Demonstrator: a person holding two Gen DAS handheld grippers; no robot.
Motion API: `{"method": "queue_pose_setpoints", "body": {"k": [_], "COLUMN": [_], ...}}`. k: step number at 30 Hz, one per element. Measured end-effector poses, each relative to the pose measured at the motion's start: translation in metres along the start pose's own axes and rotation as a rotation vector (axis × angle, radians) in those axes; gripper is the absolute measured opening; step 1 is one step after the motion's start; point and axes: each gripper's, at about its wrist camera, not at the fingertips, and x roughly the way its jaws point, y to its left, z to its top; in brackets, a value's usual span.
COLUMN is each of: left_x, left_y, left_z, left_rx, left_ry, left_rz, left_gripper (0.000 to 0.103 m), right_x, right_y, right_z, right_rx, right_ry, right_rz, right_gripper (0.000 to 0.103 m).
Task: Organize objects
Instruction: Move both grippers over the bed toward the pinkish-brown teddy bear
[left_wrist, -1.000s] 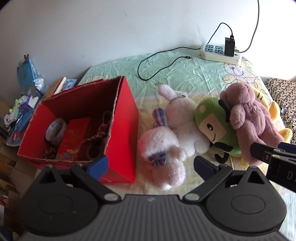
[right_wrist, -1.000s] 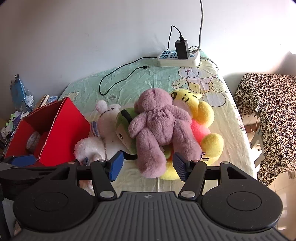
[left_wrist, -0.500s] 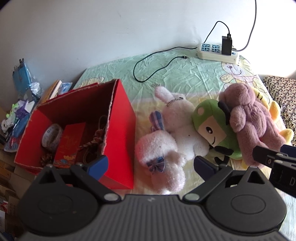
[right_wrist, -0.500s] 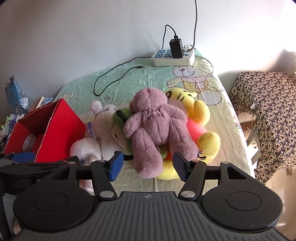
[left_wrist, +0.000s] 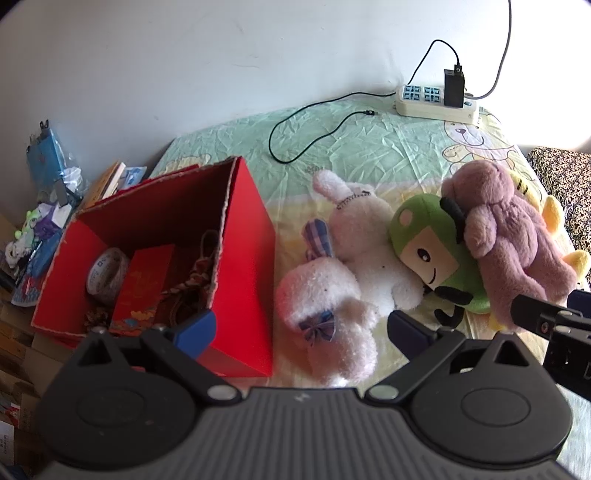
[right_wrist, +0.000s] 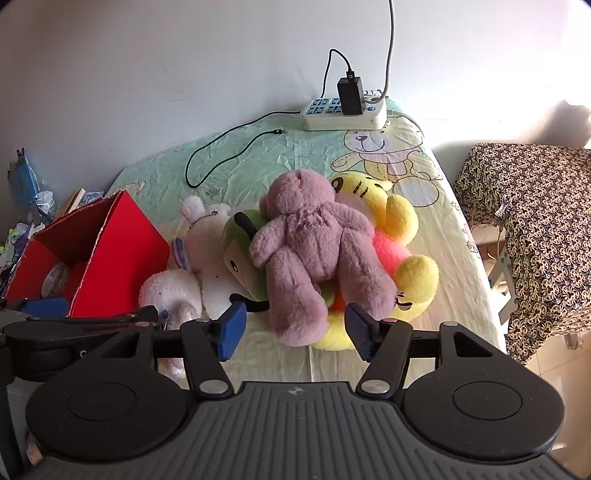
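Several plush toys lie in a heap on the bed. A purple bear (right_wrist: 314, 251) lies face down on a green toy (right_wrist: 242, 254) and a yellow-and-pink toy (right_wrist: 402, 236); a white rabbit (left_wrist: 354, 258) lies to their left. An open red box (left_wrist: 236, 258) stands left of the rabbit. My left gripper (left_wrist: 301, 326) is open and empty, just short of the rabbit's foot and the box. My right gripper (right_wrist: 293, 330) is open and empty, jaws either side of the purple bear's leg, not touching. It also shows in the left wrist view (left_wrist: 554, 325).
The red box holds a tape roll (left_wrist: 105, 271), a red packet (left_wrist: 142, 286) and cord. A power strip (right_wrist: 343, 112) with a black cable (right_wrist: 229, 155) lies by the wall. Clutter (left_wrist: 44, 206) sits left of the bed; a patterned cloth table (right_wrist: 532, 229) stands right.
Both grippers have shifted slightly; the toys and box sit a little further left and lower in view. Both stay open. Nothing was taken hold of.
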Motion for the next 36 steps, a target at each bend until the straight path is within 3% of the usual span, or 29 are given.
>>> {"method": "queue_pose_setpoints", "body": {"k": [36], "left_x": [0.007], "left_y": [-0.018], "left_z": [-0.002], "left_rx": [0.043], "left_ry": [0.024], "left_rz": [0.01], "left_gripper": [0.099], "right_x": [0.004], "right_y": [-0.012], "right_z": [-0.005], "right_rx": [0.033], "right_ry": [0.03], "right_rz": [-0.003], "right_gripper": [0.062]}}
